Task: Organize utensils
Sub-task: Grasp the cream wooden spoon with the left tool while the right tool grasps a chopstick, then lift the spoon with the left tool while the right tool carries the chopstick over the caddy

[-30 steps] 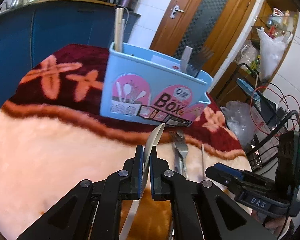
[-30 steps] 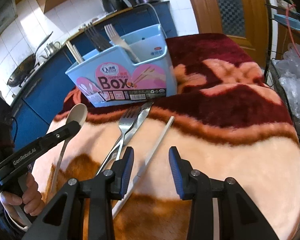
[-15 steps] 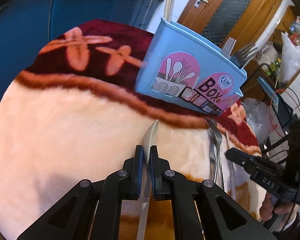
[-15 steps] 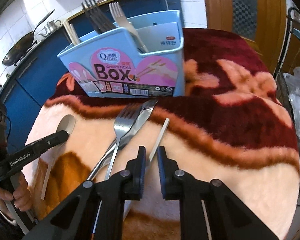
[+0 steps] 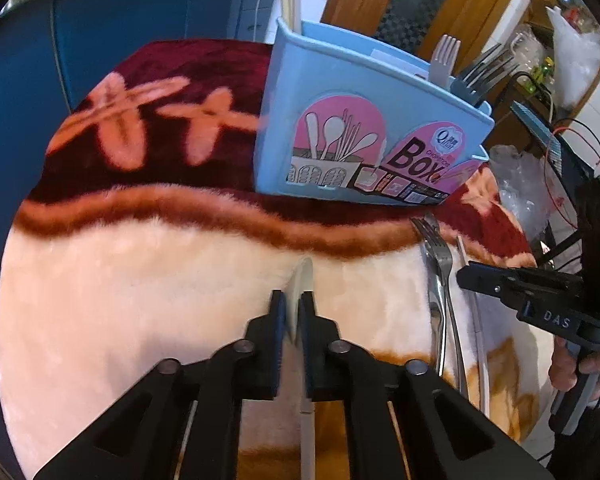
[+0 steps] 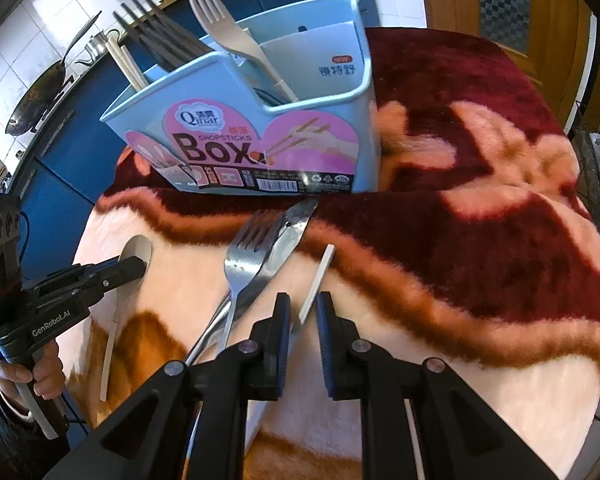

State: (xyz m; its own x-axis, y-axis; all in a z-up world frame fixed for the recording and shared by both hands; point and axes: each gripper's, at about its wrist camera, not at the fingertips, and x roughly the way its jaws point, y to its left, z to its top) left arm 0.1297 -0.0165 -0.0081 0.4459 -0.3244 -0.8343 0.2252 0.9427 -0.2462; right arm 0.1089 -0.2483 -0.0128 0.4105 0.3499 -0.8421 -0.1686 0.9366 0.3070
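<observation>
A light blue utensil box [image 5: 364,128] [image 6: 260,128] stands on the plush blanket, holding forks and chopsticks. My left gripper [image 5: 293,316] is shut on a beige spoon [image 5: 300,292], whose bowl [image 6: 137,251] lies near the blanket in the right wrist view. My right gripper [image 6: 303,312] has closed around a white chopstick [image 6: 318,280] lying on the blanket; small gaps show at the pads. A metal fork [image 6: 244,252] and a metal knife [image 6: 288,236] lie just left of the chopstick, in front of the box.
The blanket [image 5: 140,280] covers a round table with blue cabinets [image 5: 100,32] behind. A wooden door [image 5: 400,0] and a rack with plastic bags [image 5: 572,60] stand to the right. A wok [image 6: 36,100] sits on the counter.
My right gripper went from wide open to closed around the white chopstick and moved nearer the box. My left gripper, still holding the spoon, lowered toward the blanket and shifted left.
</observation>
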